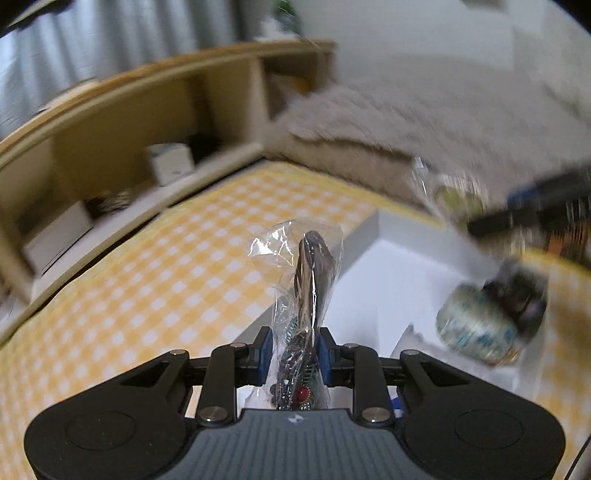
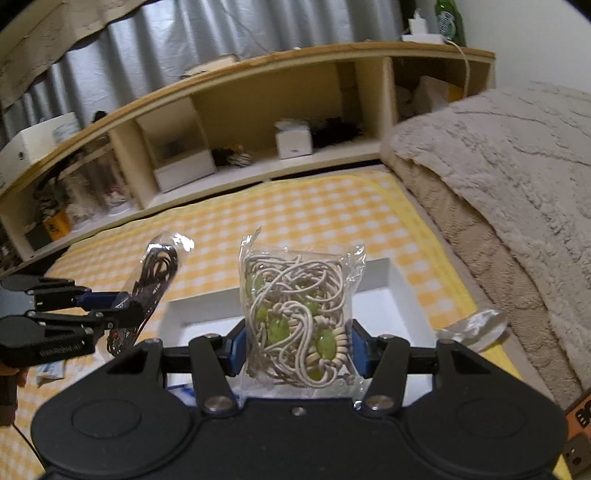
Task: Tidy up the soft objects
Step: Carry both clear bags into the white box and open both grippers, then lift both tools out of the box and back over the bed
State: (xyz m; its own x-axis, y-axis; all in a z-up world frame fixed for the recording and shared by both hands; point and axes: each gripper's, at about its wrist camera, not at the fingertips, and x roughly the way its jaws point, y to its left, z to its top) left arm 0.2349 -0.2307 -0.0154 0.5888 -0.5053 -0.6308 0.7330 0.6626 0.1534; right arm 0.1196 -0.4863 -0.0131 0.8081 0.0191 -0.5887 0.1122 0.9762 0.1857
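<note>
1. I count two grippers: my left gripper (image 1: 294, 354) and my right gripper (image 2: 297, 349), one per hand.
2. Two clear plastic bags are held up: a dark-cord bag (image 1: 308, 295) and a pale-cord bag with green beads (image 2: 297, 314).
3. One white box (image 2: 384, 291) lies open on one yellow checked cloth (image 2: 314, 214).
4. One round, blurred bundle (image 1: 480, 325) shows in my left view; I cannot tell what it is.
5. One beige fleece blanket (image 2: 517, 177) is heaped to the right.
6. One wooden shelf unit (image 2: 258, 92) stands behind, with one green bottle (image 2: 448, 18) on top.
</note>
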